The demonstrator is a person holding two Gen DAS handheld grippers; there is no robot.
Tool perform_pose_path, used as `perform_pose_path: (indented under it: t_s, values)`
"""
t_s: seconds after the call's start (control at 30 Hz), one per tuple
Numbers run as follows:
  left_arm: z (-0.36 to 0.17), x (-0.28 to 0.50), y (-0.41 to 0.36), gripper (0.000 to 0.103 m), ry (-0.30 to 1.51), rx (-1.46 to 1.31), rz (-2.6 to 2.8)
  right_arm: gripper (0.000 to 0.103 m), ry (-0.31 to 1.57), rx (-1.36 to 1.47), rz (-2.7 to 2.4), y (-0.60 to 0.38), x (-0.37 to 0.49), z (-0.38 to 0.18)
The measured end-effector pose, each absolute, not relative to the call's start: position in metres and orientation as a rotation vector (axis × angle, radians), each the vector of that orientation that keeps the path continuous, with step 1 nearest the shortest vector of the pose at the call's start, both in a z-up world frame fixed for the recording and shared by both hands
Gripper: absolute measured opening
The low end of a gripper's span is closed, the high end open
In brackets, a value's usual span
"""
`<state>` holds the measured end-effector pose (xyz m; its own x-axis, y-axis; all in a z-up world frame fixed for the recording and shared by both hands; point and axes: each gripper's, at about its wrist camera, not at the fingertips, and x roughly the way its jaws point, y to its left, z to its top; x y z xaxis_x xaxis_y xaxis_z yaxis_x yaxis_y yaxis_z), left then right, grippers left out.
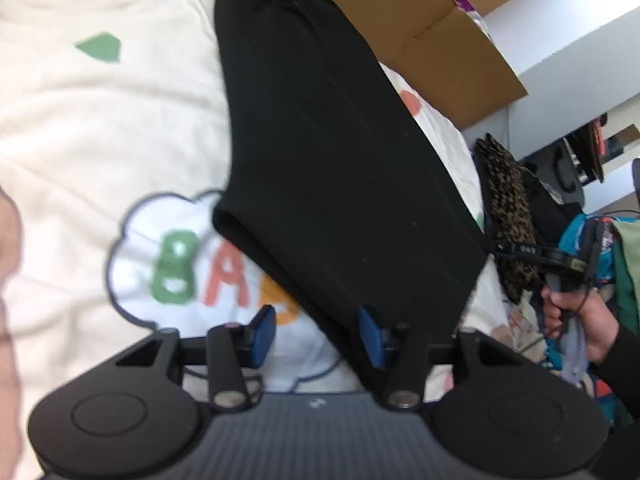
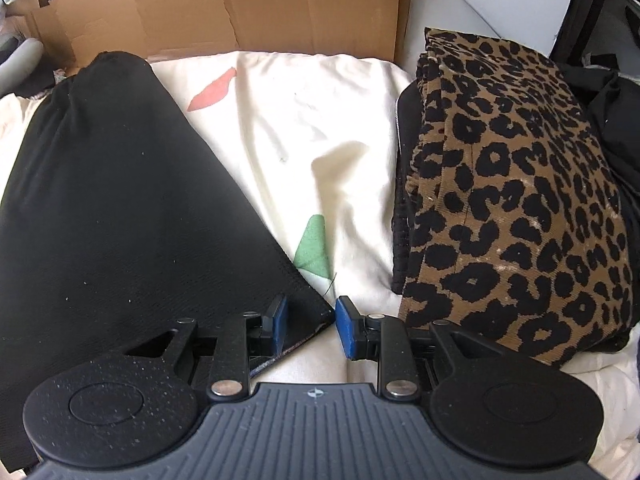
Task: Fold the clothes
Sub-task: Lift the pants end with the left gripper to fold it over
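Note:
A folded black garment (image 1: 340,152) lies lengthwise on a cream printed bedspread (image 1: 100,140). My left gripper (image 1: 318,334) is open at the garment's near end, and the cloth's edge rests against the right blue pad (image 1: 370,336). In the right wrist view the same black garment (image 2: 120,200) fills the left side. Its near corner pokes into the gap of my open right gripper (image 2: 312,326), and neither pad presses on it. A hand (image 1: 588,320) holds the right gripper (image 1: 560,264) at the bed's right side.
A folded leopard-print garment (image 2: 520,184) tops a stack to the right, with dark clothes (image 2: 616,112) behind it. Flattened cardboard (image 2: 240,0) stands along the far edge of the bedspread (image 2: 320,120). Mixed clothes (image 1: 600,248) are piled beyond the bed.

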<state>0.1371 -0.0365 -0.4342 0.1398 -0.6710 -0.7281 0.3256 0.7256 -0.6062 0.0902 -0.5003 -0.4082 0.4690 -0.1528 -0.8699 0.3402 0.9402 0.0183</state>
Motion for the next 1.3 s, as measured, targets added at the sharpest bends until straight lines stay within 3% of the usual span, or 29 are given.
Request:
perform_pose_path:
  t_s: [0.07, 0.1, 0.2, 0.4, 0.57, 0.7, 0.93, 1.3]
  values:
    - [-0.438, 0.135, -0.039, 0.02, 1.26, -0.348, -0.753, 0.031, 1.041, 0.196, -0.294, -0.501, 0.091, -0.409]
    - [-0.44, 0.135, -0.041, 0.008, 1.272, -0.353, -0.758, 0.025, 1.04, 0.196, -0.286, -0.501, 0.09, -0.409]
    - [-0.445, 0.133, -0.04, 0.004, 1.295, -0.38, -0.766, 0.006, 1.034, 0.167, -0.267, -0.5, 0.09, -0.406]
    - [-0.449, 0.13, -0.036, 0.002, 1.315, -0.421, -0.771, 0.004, 1.027, 0.138, -0.268, -0.5, 0.09, -0.403]
    - [-0.452, 0.13, -0.035, 0.004, 1.33, -0.425, -0.767, 0.003, 1.038, 0.128, -0.284, -0.501, 0.092, -0.408]
    - [-0.458, 0.13, -0.033, 0.032, 1.372, -0.443, -0.741, 0.003, 1.044, 0.125, -0.283, -0.502, 0.092, -0.414]
    - [-0.477, 0.127, -0.033, 0.042, 1.409, -0.599, -0.759, 0.003, 1.062, 0.111, -0.276, -0.501, 0.095, -0.418]
    - [-0.503, 0.125, -0.041, 0.043, 1.429, -0.774, -0.823, 0.003, 1.092, 0.041, -0.266, -0.495, 0.102, -0.425]
